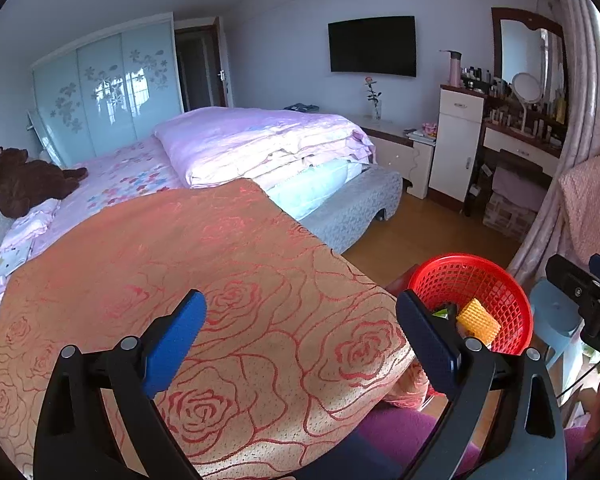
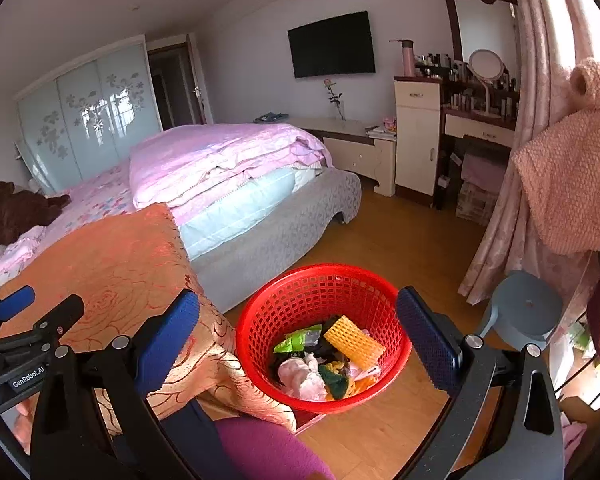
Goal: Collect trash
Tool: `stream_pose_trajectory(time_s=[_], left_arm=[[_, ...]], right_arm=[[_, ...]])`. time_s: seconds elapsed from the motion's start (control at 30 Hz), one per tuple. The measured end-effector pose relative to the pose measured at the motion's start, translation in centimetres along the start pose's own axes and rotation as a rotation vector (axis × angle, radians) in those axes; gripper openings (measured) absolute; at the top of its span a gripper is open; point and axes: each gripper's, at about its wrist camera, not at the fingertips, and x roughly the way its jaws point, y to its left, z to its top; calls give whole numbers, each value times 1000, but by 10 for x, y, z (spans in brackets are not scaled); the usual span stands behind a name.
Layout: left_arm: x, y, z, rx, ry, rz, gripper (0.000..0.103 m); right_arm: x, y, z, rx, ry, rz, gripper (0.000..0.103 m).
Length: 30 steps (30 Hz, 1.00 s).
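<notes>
Spreading wide, the jaws of the left gripper (image 1: pixel 300 340) are held over the rose-patterned cloth (image 1: pixel 204 280) with nothing between them. The right gripper (image 2: pixel 298 336) is likewise held fully open and empty, above the red basket (image 2: pixel 260 344) on the wooden floor (image 2: pixel 400 240). Inside the basket, a yellow foam net (image 2: pixel 354 342) is seen lying tilted, its long axis running from upper left to lower right, among crumpled wrappers (image 2: pixel 300 376).

Bedroom surroundings noted.
A brown teddy bear (image 1: pixel 28 180) lay on the bed (image 1: pixel 132 176); a television (image 1: pixel 372 45) hung beside the dressing table (image 1: pixel 520 144).
</notes>
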Motion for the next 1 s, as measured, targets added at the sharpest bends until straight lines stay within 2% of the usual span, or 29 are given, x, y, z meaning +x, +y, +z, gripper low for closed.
stream_pose_trajectory(time_s=[1.0], left_arm=[[3, 0, -3, -4, 13, -3, 92]], right_arm=[[6, 2, -7, 16, 32, 14, 96]])
